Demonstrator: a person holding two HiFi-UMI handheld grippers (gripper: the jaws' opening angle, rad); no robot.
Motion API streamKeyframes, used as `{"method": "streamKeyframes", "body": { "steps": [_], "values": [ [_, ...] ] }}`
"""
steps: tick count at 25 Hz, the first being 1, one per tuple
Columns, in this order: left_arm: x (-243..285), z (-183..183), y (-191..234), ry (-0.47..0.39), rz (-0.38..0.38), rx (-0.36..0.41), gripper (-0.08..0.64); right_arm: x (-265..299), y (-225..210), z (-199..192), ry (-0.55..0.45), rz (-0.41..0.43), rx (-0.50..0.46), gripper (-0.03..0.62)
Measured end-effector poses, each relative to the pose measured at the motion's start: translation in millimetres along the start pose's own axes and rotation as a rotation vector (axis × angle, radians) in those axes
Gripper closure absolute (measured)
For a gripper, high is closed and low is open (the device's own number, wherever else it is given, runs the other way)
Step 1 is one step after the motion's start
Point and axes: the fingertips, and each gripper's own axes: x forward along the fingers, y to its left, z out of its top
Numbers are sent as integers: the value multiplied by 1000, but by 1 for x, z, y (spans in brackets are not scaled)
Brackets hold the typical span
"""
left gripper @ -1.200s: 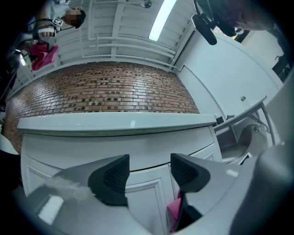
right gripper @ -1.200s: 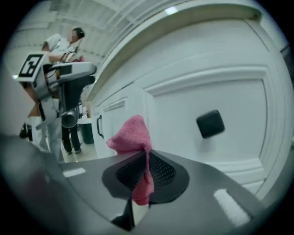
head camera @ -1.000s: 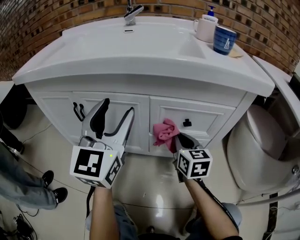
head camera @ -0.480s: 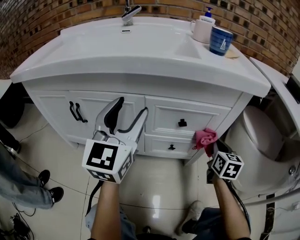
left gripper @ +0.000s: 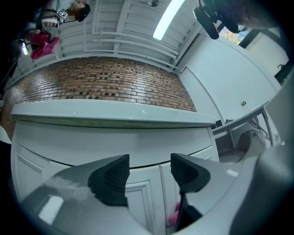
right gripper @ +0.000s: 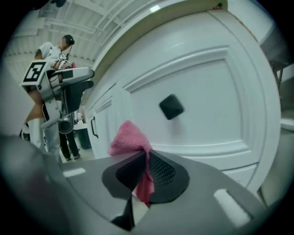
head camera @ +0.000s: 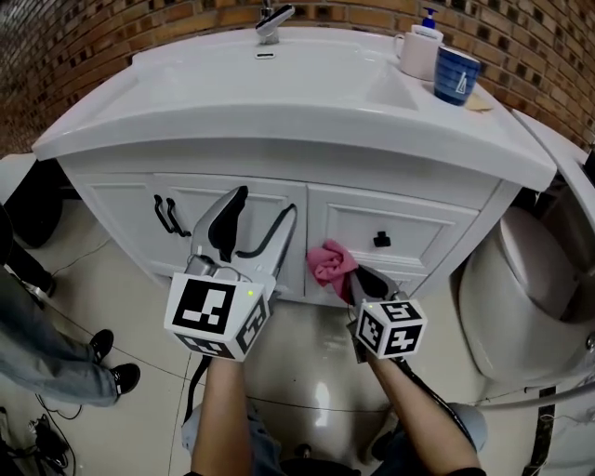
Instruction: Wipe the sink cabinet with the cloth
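Observation:
The white sink cabinet (head camera: 232, 200) stands under a white basin top, with a drawer front (right gripper: 197, 96) carrying a black knob (right gripper: 171, 106). My right gripper (head camera: 346, 276) is shut on a pink cloth (head camera: 330, 260), and the cloth (right gripper: 130, 137) rests against the lower left part of the drawer front. My left gripper (head camera: 253, 217) is open and empty, held in front of the cabinet doors (left gripper: 138, 197) just left of the cloth. Black door handles (head camera: 167, 216) sit further left.
On the basin top (head camera: 297, 102) stand a tap (head camera: 274, 20), a white soap bottle (head camera: 420, 51) and a blue cup (head camera: 456, 76). A toilet (head camera: 535, 297) is close on the right. A person's legs and shoes (head camera: 56, 358) are at the left on the tiled floor.
My right gripper has carried the pink cloth from the cabinet's right corner back left to the drawer's lower left. The left gripper has barely shifted.

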Motion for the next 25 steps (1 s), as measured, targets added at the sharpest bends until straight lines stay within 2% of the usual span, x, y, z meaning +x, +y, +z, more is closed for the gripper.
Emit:
{"method": "streamKeyframes", "body": {
  "steps": [3,5,8,13,18,22,25],
  "values": [
    [-8,6,10,-3,30,34,277,25,37,-1,-1,80,40,565],
    [-10,5,14,8,35,59,276,36,49,-8,13,110,26,565],
    [-13,0,19,20,26,40,275,36,37,-21,39,83,34,565],
    [-9,1,14,12,-3,38,275,2,-28,-18,40,-63,72,565],
    [-1,-12,6,45,-37,36,275,-50,-111,-19,63,-262,8,565],
    [5,-12,8,33,-37,1,275,-95,-176,-22,52,-455,105,565],
    [9,-16,7,37,-34,-8,275,-107,-197,-22,50,-516,111,565]
  ]
}}
